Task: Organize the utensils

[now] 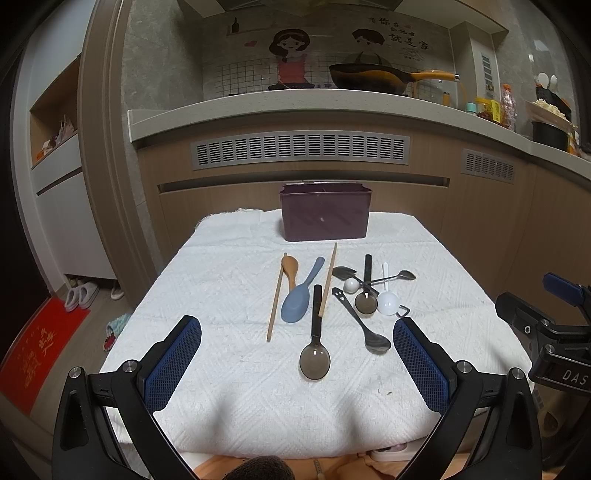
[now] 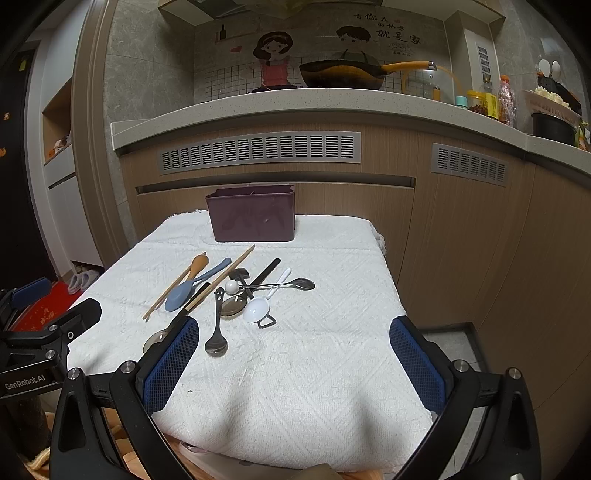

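Closest to me, the left gripper (image 1: 297, 360) and the right gripper (image 2: 294, 360) both hang over the near edge of the white towel (image 1: 229, 387), jaws spread wide and nothing between the blue pads, which looks like a ready stance before the first pick. One gripper body reads "GenRobot.AI", the other shows "DAS" and then runs out of view. A little farther on, the utensils lie loose on the towel: a smoky translucent spoon (image 1: 314, 360) nearest, a dark metal spoon (image 1: 376, 341) to its right, a blue spoon (image 1: 297, 302), two chopsticks (image 1: 275, 299), a wooden spoon (image 1: 290, 267) and a tangle of small spoons (image 1: 373, 288). Beyond them stands the purple holder (image 1: 325, 212), upright and apparently empty, presumably their destination. On the far wall, a cartoon sticker (image 1: 399, 35) carries Chinese characters.
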The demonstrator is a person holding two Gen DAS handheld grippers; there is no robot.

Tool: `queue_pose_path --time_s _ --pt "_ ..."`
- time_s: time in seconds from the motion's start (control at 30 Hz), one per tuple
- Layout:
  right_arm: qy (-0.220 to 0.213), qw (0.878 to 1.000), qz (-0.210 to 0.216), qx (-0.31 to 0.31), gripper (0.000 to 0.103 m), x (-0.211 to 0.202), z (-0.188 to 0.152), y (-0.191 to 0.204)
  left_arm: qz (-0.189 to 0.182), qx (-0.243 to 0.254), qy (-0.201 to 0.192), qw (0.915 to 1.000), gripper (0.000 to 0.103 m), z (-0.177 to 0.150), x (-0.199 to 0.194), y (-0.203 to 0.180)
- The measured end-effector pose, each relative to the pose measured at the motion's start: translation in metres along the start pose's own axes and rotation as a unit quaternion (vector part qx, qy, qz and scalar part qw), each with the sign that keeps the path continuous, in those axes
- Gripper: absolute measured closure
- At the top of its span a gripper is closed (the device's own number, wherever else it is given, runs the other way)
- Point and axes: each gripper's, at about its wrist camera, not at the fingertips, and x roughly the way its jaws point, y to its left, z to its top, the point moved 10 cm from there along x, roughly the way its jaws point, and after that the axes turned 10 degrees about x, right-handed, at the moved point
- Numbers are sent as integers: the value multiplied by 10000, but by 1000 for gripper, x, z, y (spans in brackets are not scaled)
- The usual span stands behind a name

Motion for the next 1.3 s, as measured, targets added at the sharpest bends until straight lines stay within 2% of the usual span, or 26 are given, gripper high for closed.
queue_pose_path --time_s 0.27,0.73,1.03,1.3 --pt "49 10000 2 18 1 3 -4 2 -48 -85 104 9999 0 -8 7 9" --pt "-34 9999 -114 -70 1 11 7 1 -246 -190 152 9994 0 2 20 12" --pt "-22 9995 -225 -216 1 30 20 -1 -422 -113 250 9987 0 6 52 18" --pt "80 9989 -225 -393 1 68 38 6 -807 116 643 9946 0 9 106 9"
